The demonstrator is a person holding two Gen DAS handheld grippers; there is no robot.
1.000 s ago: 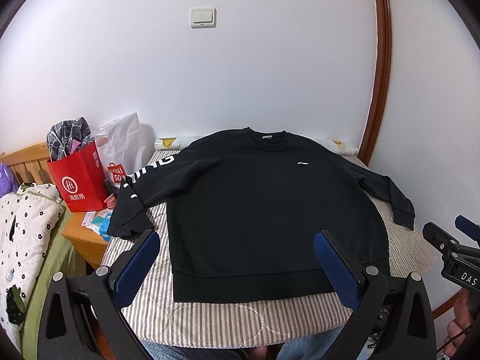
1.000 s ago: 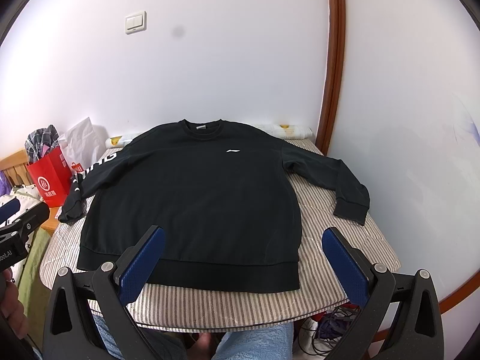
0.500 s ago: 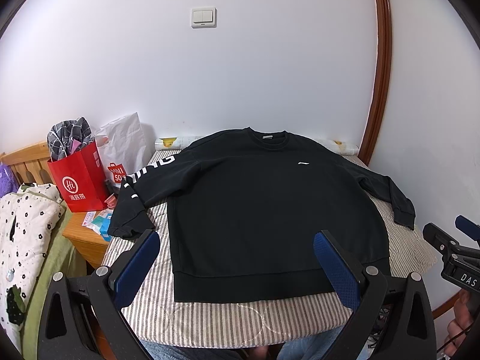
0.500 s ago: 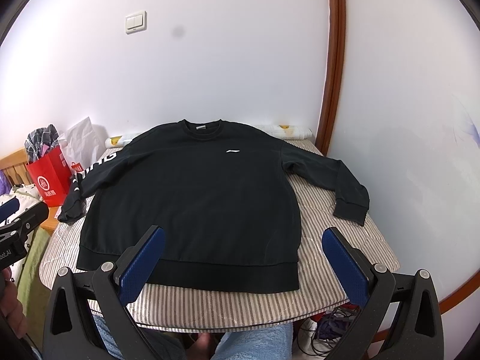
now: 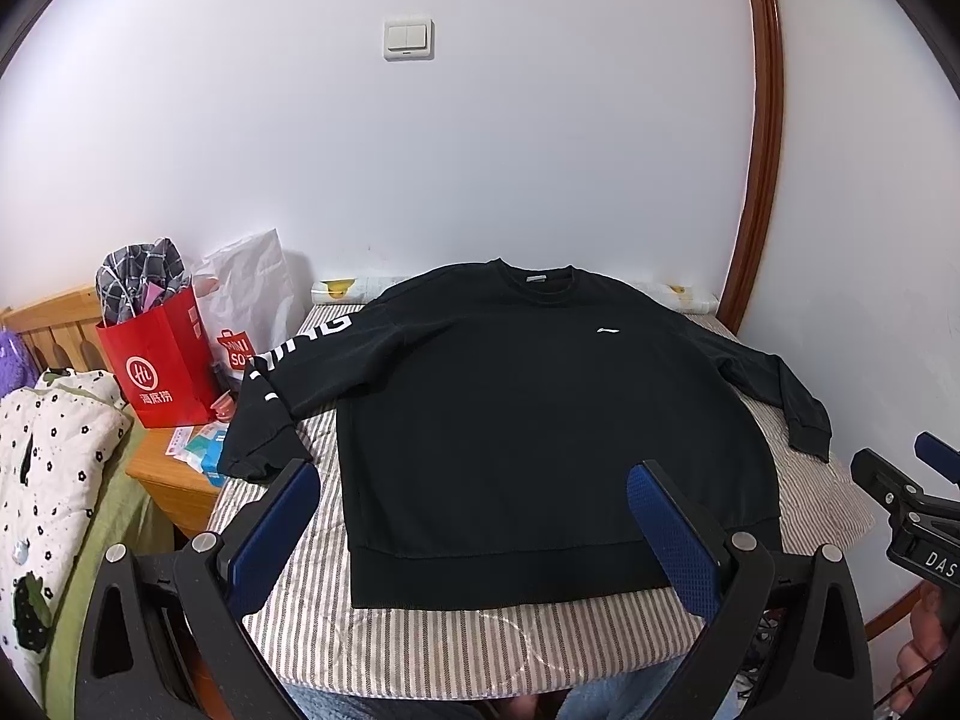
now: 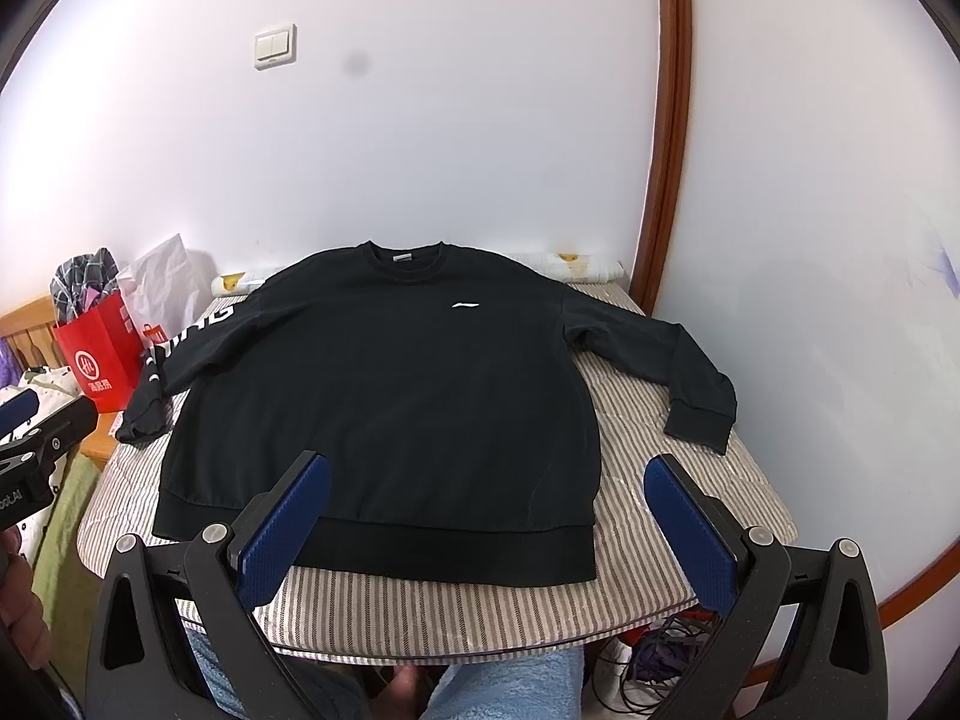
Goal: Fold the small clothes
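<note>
A black sweatshirt [image 5: 540, 408] lies flat, front up, on a table with a striped cover [image 5: 456, 642]; it also shows in the right wrist view [image 6: 390, 408]. Its collar points to the far wall and both sleeves are spread out. The left sleeve [image 5: 282, 384] with white letters hangs over the left edge. The right sleeve [image 6: 672, 372] lies on the cover. My left gripper [image 5: 474, 528] is open and empty, above the near hem. My right gripper [image 6: 486, 528] is open and empty, above the hem's right part.
A red paper bag [image 5: 159, 360] and a white bag [image 5: 252, 294] stand on a wooden nightstand [image 5: 174, 480] at the left. A bed with a dotted quilt [image 5: 42, 450] lies further left. White walls close the back and right. Cables [image 6: 654, 654] lie on the floor.
</note>
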